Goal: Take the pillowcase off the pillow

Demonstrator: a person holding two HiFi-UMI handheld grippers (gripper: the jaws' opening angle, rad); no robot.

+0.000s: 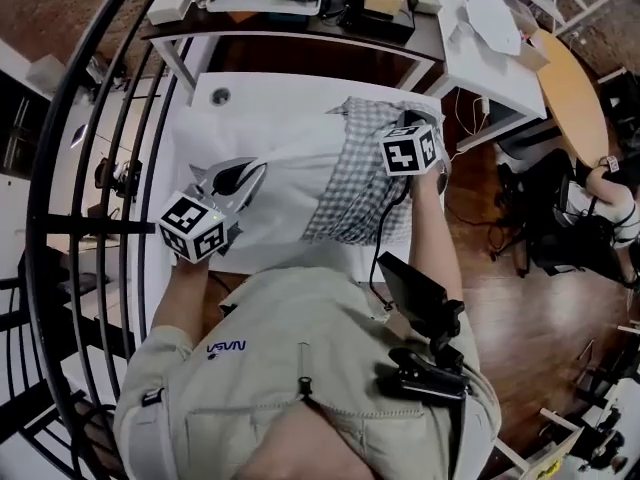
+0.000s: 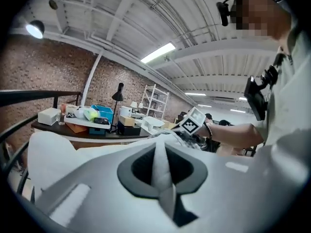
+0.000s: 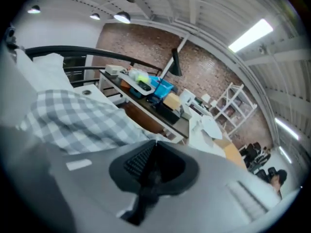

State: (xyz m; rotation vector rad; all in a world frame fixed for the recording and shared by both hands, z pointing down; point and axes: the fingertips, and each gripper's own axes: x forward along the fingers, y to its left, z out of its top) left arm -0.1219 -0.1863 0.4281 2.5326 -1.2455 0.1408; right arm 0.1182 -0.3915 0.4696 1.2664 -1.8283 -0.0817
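A white table is standing in a brick-walled loft, a cluttered desk beyond it. The pillow is lying across this table, its bare white end toward the person's left. The checked pillowcase is bunching over the pillow's right end, about half off. The left gripper is pinching a fold of the pillow's bare end between closed jaws, probably to anchor it. The right gripper is sitting at the pillowcase's far edge, jaws together. Whether they are catching checked cloth is not clear, though the position suits pulling the case away.
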